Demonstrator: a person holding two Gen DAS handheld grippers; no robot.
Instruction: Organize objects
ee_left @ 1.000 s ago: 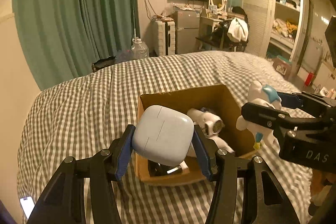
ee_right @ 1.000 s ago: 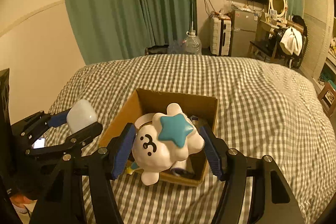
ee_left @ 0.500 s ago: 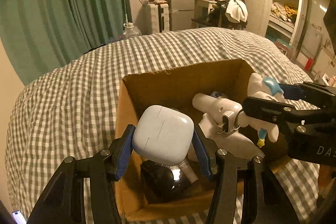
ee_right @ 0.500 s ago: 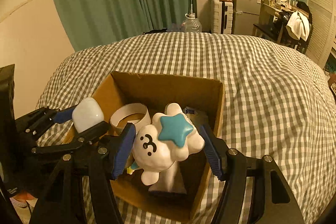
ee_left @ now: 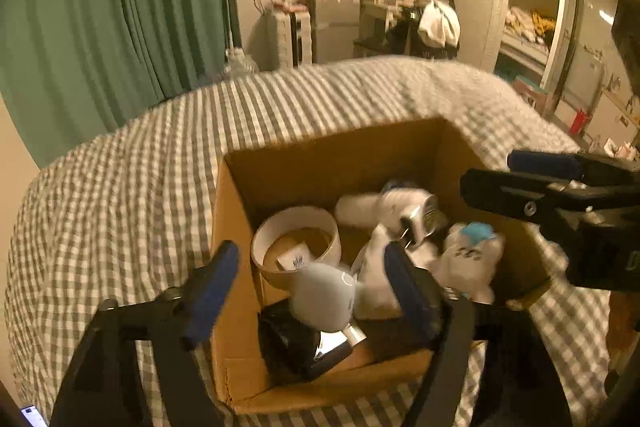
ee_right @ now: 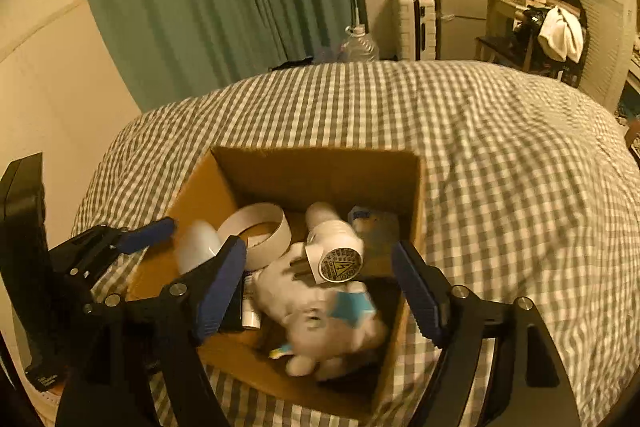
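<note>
An open cardboard box (ee_left: 320, 163) (ee_right: 320, 171) stands on the checked bed. My left gripper (ee_left: 308, 279) is open above its near left side; the white rounded case (ee_left: 324, 297) (ee_right: 198, 245) lies blurred just below, free of the fingers. My right gripper (ee_right: 320, 285) is open over the box's right side; the white plush toy with a blue star (ee_right: 324, 323) (ee_left: 468, 261) lies blurred inside the box beneath it. The right gripper also shows in the left wrist view (ee_left: 532, 183), and the left one in the right wrist view (ee_right: 132, 239).
The box also holds a roll of tape (ee_left: 296, 243) (ee_right: 260, 231), a white hair dryer (ee_right: 334, 247) (ee_left: 396, 213) and a dark object (ee_left: 304, 343). The grey checked bedspread (ee_right: 500, 163) surrounds the box. A phone (ee_left: 34, 415) lies at the bed's near left edge.
Both grippers have opened. The white case and the plush toy have left the fingers and dropped into the box, both blurred by motion. Both grippers came lower over the box.
</note>
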